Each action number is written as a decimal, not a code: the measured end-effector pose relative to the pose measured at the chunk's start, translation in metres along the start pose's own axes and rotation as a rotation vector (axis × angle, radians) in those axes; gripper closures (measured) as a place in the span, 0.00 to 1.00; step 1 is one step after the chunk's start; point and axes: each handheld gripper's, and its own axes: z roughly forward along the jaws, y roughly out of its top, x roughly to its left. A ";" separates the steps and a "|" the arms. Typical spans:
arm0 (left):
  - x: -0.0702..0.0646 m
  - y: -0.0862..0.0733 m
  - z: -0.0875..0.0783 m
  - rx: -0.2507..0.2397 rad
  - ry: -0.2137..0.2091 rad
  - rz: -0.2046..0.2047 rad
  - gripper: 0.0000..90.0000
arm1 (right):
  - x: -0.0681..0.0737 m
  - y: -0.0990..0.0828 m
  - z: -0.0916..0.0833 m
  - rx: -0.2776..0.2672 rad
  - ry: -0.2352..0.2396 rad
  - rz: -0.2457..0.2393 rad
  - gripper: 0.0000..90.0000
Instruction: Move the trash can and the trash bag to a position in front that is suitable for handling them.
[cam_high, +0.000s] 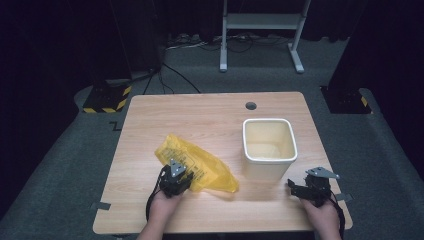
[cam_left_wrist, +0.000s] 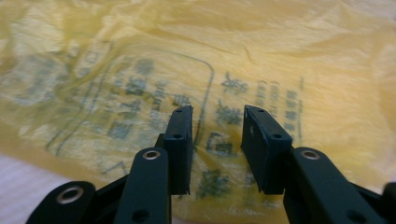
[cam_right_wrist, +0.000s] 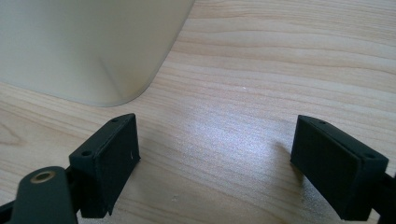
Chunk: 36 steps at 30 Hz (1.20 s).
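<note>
The crumpled yellow plastic bag (cam_left_wrist: 140, 70) lying at the near left of the desk carries dark blue-green print: blocks of characters inside a rounded outline. The print is too blurred and creased to read.

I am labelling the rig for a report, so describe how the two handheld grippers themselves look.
Both are black two-jaw tools. The left gripper carries a grey three-cornered plate on top, and a black cable trails back along the forearm. The right gripper bears a like grey plate. Up close, the flat rectangular jaw pads have small screw holes, and the links have brass-ringed pivot holes.
</note>
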 end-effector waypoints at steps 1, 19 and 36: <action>0.005 0.004 0.004 0.009 0.074 -0.017 0.72 | 0.000 0.000 0.000 -0.001 0.001 0.001 0.16; -0.029 -0.008 -0.047 -0.012 0.027 0.012 0.74 | 0.000 0.000 0.000 0.000 0.000 0.001 0.17; -0.020 -0.033 -0.054 0.087 0.048 -0.014 0.81 | 0.001 0.000 0.000 -0.002 0.003 -0.002 0.17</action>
